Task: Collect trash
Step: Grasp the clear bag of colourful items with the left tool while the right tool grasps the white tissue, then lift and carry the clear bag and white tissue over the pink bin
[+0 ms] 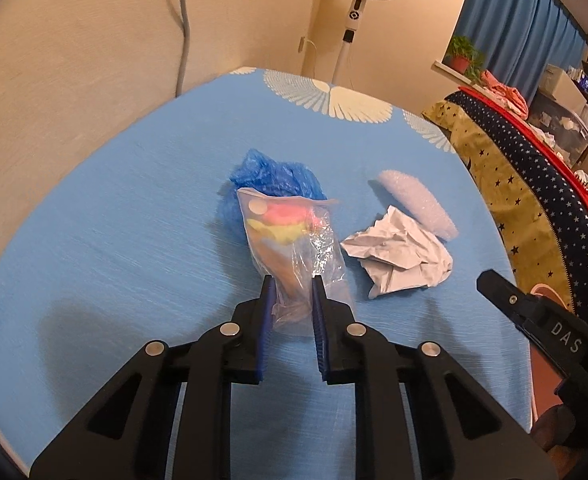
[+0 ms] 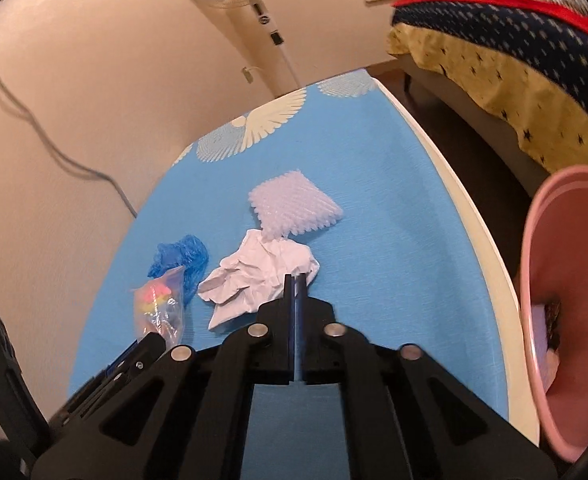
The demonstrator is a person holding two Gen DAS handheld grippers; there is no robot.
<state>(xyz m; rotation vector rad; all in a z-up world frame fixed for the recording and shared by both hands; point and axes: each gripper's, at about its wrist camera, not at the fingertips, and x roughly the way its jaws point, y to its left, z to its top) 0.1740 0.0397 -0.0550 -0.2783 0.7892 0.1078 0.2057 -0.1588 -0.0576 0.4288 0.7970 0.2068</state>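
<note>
My left claw (image 1: 292, 280), angled down at the surface (image 1: 114, 220), pinches the clear bag (image 1: 290, 240) at 12 o'clock, while my right claw (image 2: 295, 278), jaws closed empty, hangs tilted over the crumpled paper (image 2: 254, 276).

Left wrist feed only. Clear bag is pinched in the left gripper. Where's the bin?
Observer: Pink bin stands just past the right edge of the table.
Operator: Empty?
Observer: No, a dark scrap lies at its bottom.
Operator: Right gripper's jaws?
Observer: Right gripper is shut, with its tips over the near edge of the crumpled paper. I cannot tell if it pinches it.
</note>
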